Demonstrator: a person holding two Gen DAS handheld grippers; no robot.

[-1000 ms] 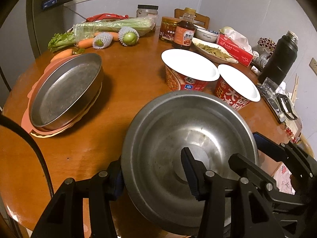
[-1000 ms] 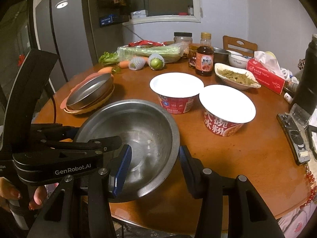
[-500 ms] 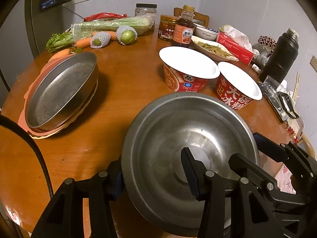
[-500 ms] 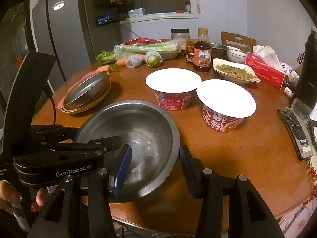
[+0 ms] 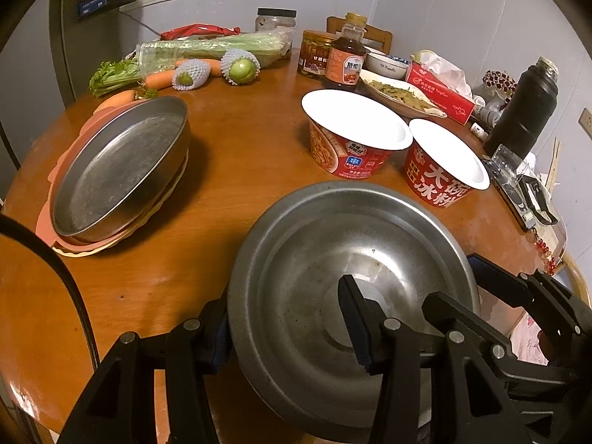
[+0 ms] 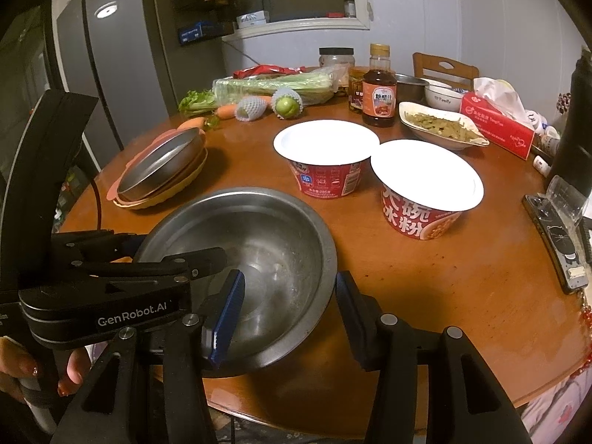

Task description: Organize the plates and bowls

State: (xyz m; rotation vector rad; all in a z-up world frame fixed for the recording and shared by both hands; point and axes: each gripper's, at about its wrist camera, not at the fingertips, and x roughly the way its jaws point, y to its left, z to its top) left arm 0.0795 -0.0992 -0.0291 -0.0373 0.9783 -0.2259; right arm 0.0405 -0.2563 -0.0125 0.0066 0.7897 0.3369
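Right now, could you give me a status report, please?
Left gripper and right gripper straddle bowl rim; grip unclear. Bowl at table edge. Nothing between it and plate stack.

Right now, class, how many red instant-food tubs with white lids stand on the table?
2. One tub stands mid-table in front of the sauce bottle; the other tub stands right beside it, nearer the camera. None seems hidden.

My feeds are dim and warm-tinted, lit from overhead. Soft glare smears across the wooden table (image 5: 229,140) and inside the steel bowl (image 5: 355,259); the white cup lids (image 6: 325,140) blow out. Fisheye bending curves everything, with black vignette in the corners. My foreground gripper bodies are near-silhouettes; detail stays fairly sharp.
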